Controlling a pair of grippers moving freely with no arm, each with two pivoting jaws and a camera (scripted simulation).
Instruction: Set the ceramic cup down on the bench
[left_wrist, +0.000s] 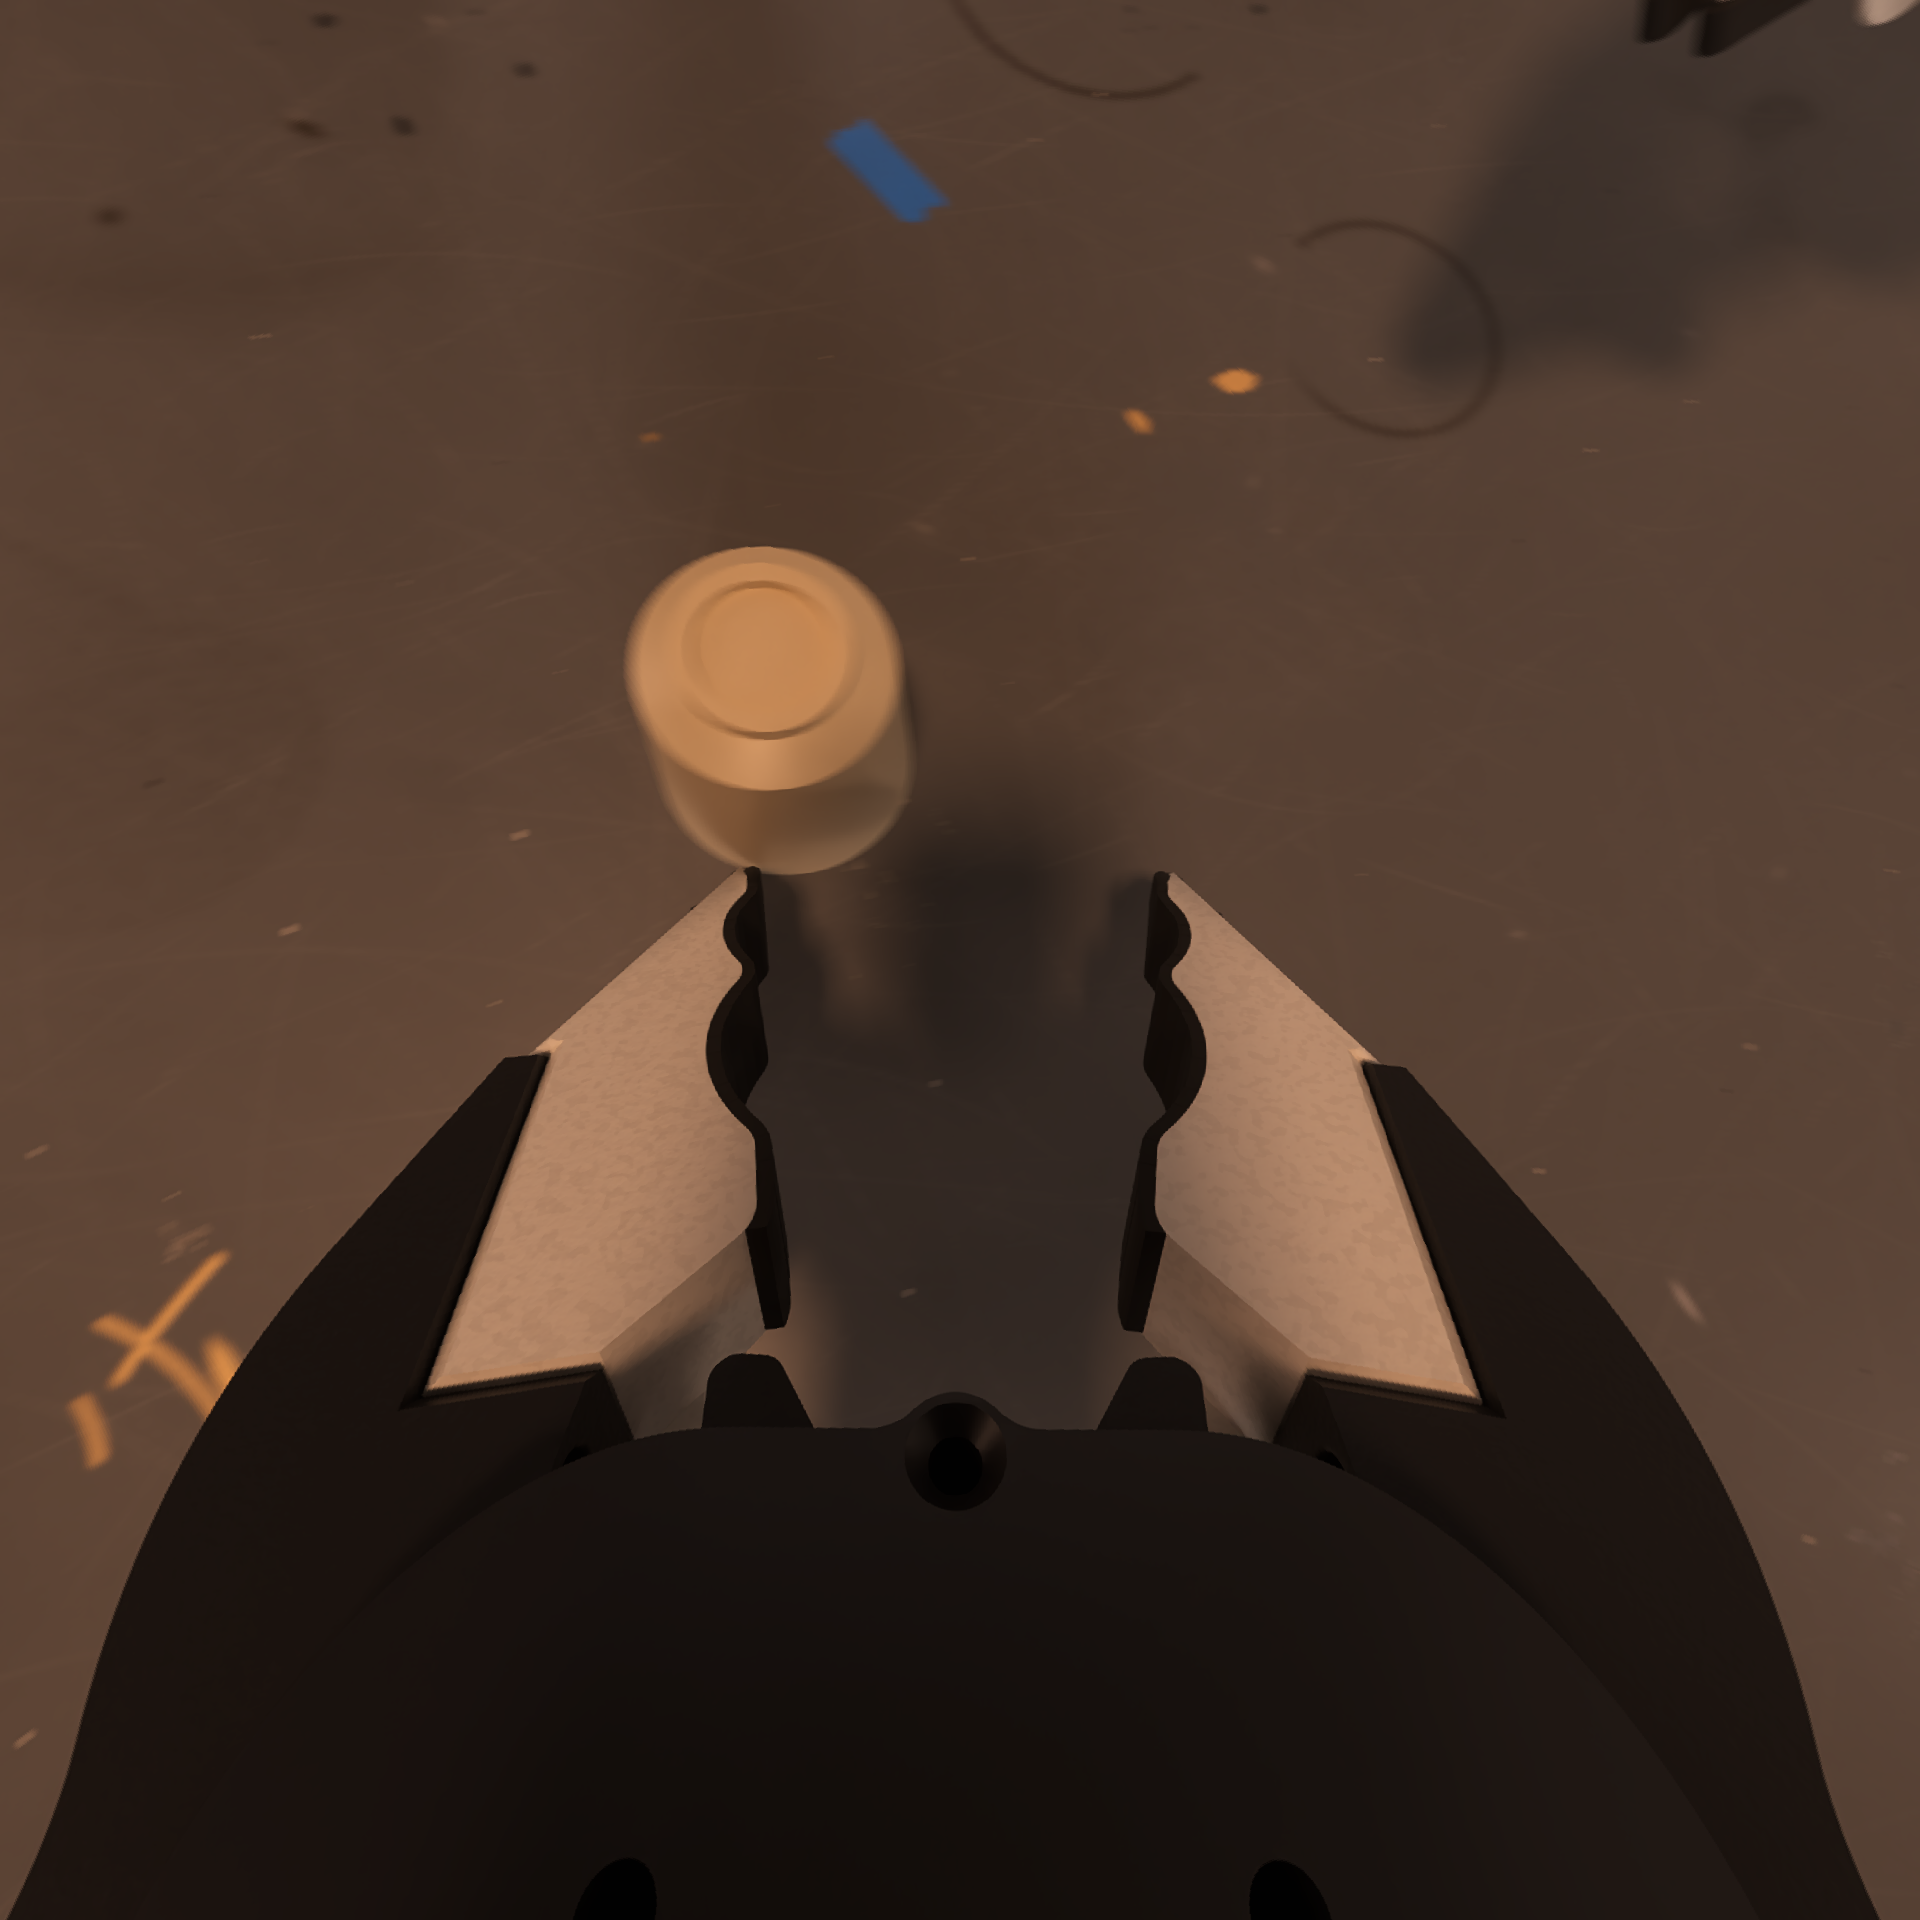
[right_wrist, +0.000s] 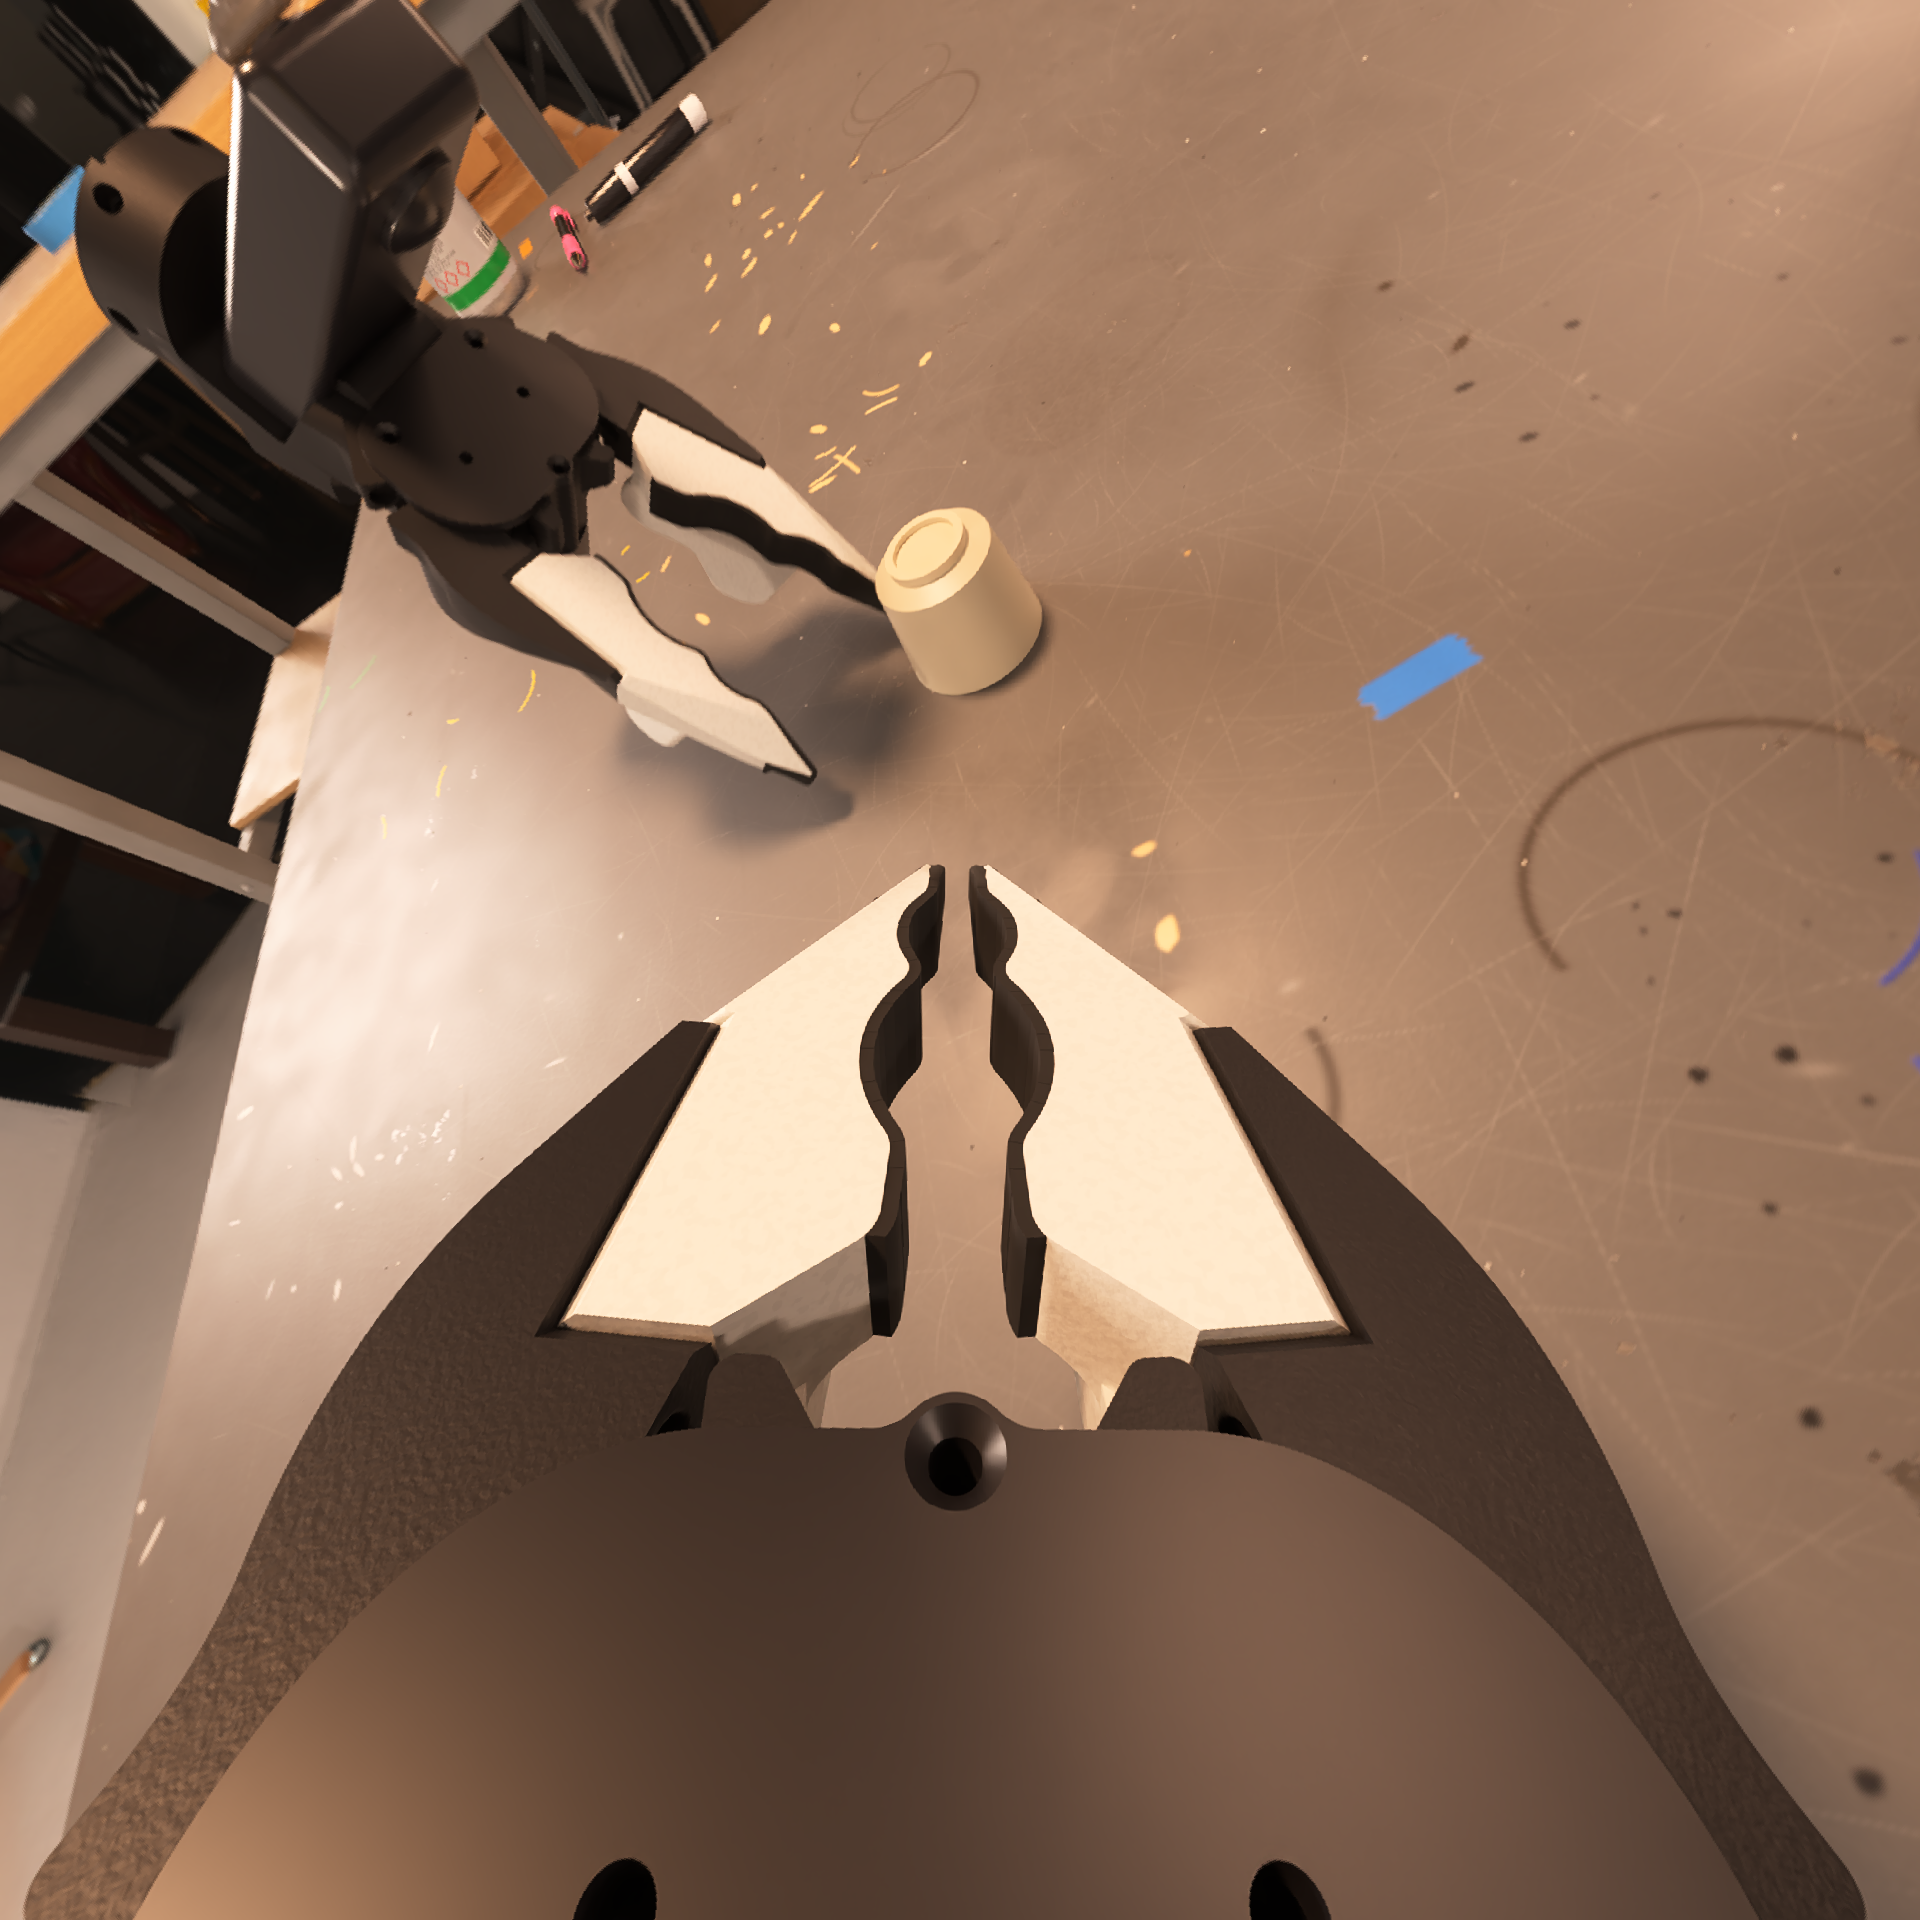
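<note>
The cream ceramic cup (left_wrist: 764, 707) is upside down on the brown bench (left_wrist: 1351, 779), with its ringed base up, and looks slightly blurred. My left gripper (left_wrist: 956, 878) is open and empty, and its left fingertip (left_wrist: 750, 883) is just short of the cup's near side. In the right wrist view the cup (right_wrist: 961, 613) leans a little, and the left gripper (right_wrist: 840, 681) has one fingertip at the cup's side. My right gripper (right_wrist: 956, 873) is shut and empty, above the bench, well short of the cup.
A strip of blue tape (right_wrist: 1418, 675) lies right of the cup and also shows in the left wrist view (left_wrist: 886, 169). A black marker (right_wrist: 646, 156), a pink pen (right_wrist: 567, 237) and a white bottle (right_wrist: 473, 265) lie far back. The bench edge (right_wrist: 301, 831) runs along the left, beside shelves.
</note>
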